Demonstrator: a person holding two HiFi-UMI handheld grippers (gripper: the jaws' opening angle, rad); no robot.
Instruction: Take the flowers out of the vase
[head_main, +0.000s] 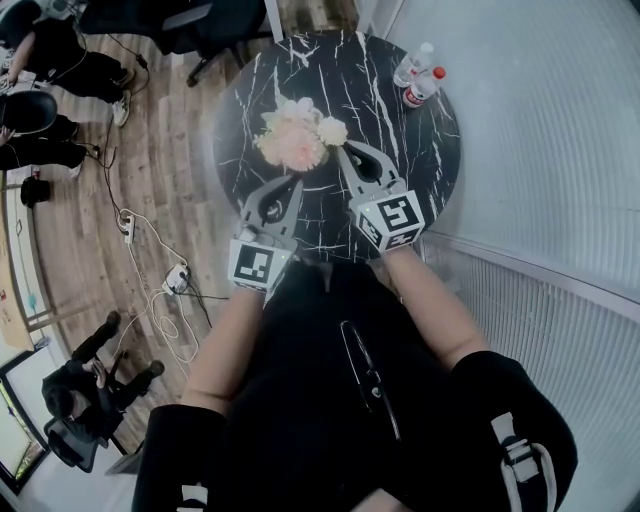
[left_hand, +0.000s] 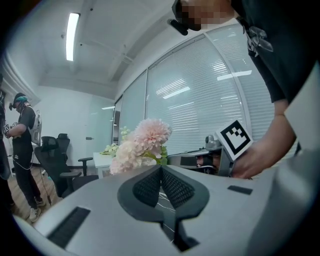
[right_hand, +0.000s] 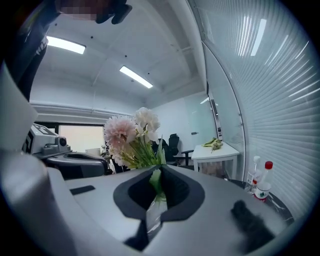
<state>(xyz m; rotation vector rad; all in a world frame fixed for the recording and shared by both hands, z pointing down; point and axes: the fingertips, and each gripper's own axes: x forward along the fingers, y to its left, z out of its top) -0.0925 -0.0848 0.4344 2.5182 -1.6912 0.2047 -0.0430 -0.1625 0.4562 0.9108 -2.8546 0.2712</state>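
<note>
While my left tongs (head_main: 296, 183) sit shut on nothing just left of the flowers (head_main: 293, 138), nothing steadies the vase, which I cannot make out under the blooms. The flowers stand over the middle of the tabletop (head_main: 400, 160). Just right of the flowers, my right tongs (head_main: 343, 150) are clamped tight on the green stems (right_hand: 156, 181). If the stems stick, I judge the vase could rise with them and tip, or the thin stems could slip free. Two bottles (head_main: 418, 78) stand well right of the flowers, out of the way.
</note>
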